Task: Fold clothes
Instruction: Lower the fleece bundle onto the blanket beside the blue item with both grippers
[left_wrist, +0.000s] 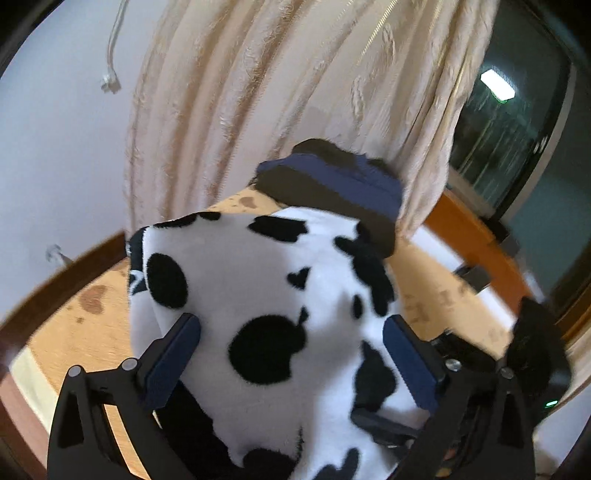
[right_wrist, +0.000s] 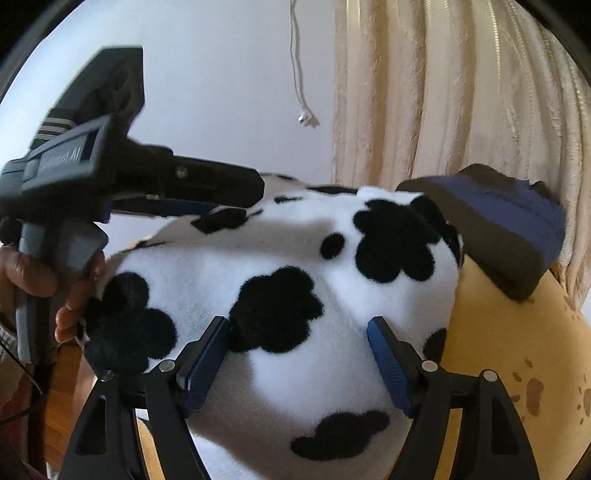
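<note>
A fluffy white garment with black cow patches (left_wrist: 266, 280) lies heaped on a yellow paw-print sheet (left_wrist: 92, 332). My left gripper (left_wrist: 292, 322) is open, its blue pads wide apart on either side of the bulging fleece. In the right wrist view the same garment (right_wrist: 332, 288) fills the middle. My right gripper (right_wrist: 298, 323) is also open, and the cloth sits between its fingers. The left gripper's body (right_wrist: 110, 173) reaches in from the left, held by a hand (right_wrist: 70, 295), with its tip over the garment's far edge.
A folded brown and navy garment (left_wrist: 332, 184) (right_wrist: 498, 229) sits just behind the cow-print one. A cream curtain (left_wrist: 295, 92) hangs behind it, and a white cable (right_wrist: 299, 74) dangles on the wall. A wooden frame (left_wrist: 476, 229) edges the sheet, with a dark window (left_wrist: 509, 122) beyond.
</note>
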